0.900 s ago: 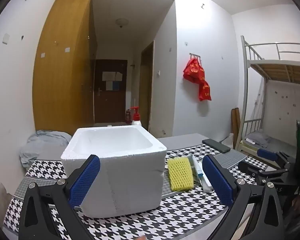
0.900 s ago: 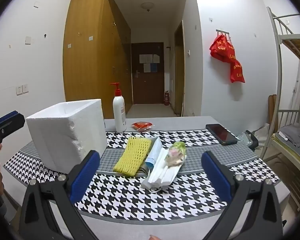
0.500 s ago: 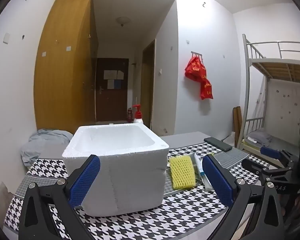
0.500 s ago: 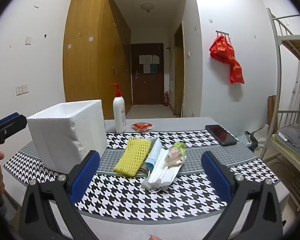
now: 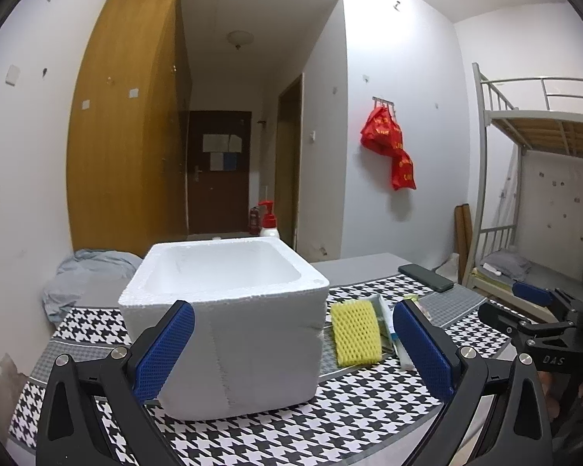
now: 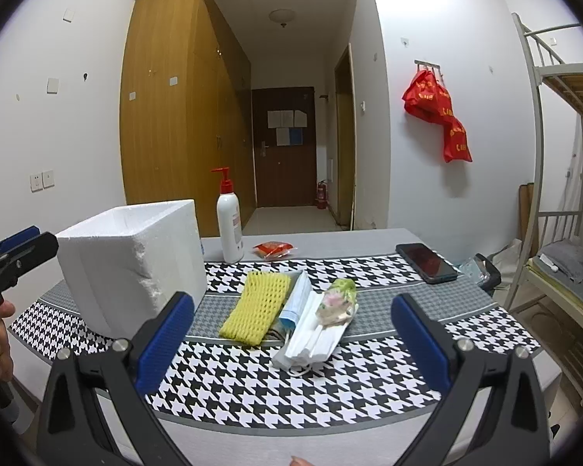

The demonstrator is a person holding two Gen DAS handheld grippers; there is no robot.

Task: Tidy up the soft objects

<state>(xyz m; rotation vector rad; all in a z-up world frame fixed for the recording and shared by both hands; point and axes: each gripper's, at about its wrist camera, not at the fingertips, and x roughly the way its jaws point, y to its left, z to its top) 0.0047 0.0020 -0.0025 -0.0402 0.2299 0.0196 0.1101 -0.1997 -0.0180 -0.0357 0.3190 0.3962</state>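
Houndstooth black-and-white cloth (image 6: 252, 380) covers the table at lower frame. On it, left of centre, stands an open white foam box (image 6: 136, 256); just right lie a yellow mesh foam sleeve (image 6: 258, 306), stacked white face masks (image 6: 311, 343) and a green-pink crumpled wrapper (image 6: 338, 299). Left gripper (image 5: 293, 349) and right gripper (image 6: 291, 343) gape fully, holding nothing.

rough white foam box (image 5: 252, 345)
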